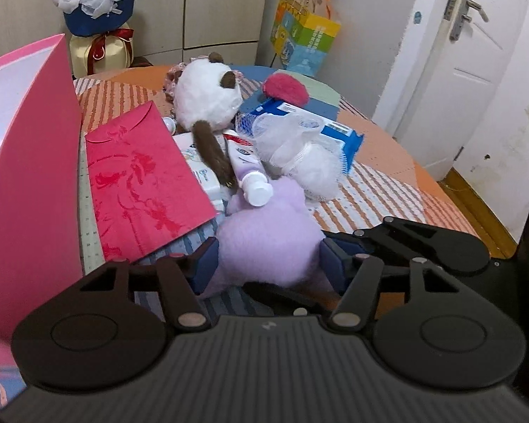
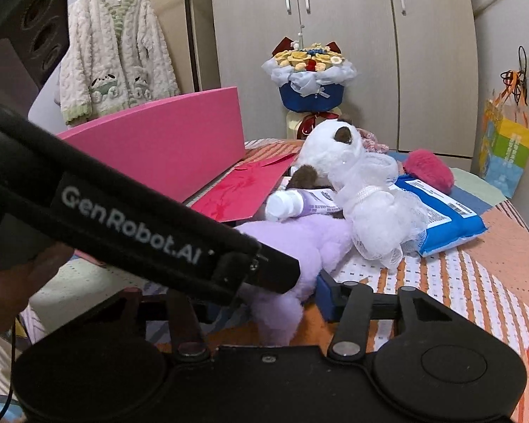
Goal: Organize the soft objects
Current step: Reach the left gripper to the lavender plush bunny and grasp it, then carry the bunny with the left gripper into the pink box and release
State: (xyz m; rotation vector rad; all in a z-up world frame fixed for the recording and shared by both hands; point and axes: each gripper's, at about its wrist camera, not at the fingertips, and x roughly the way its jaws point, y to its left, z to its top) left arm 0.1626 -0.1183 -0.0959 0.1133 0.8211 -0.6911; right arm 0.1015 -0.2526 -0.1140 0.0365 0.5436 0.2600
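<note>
Most of the sorting looks undone: on the patchwork table (image 1: 388, 190) beside the open pink box (image 1: 28, 176), the white cat plush (image 1: 208, 95), mesh-wrapped white plush (image 1: 310, 162) and red pompom (image 1: 285, 86) lie jumbled with a toothpaste tube (image 1: 245, 165) and blue packet (image 1: 335, 130). The lilac plush (image 1: 268, 232) lies nearest, long axis running away from the left gripper (image 1: 268, 264), whose blue pads press its sides; the right gripper (image 2: 264, 296) seems to straddle one lilac limb, though an arm hides its left finger, so I cannot tell its state.
</note>
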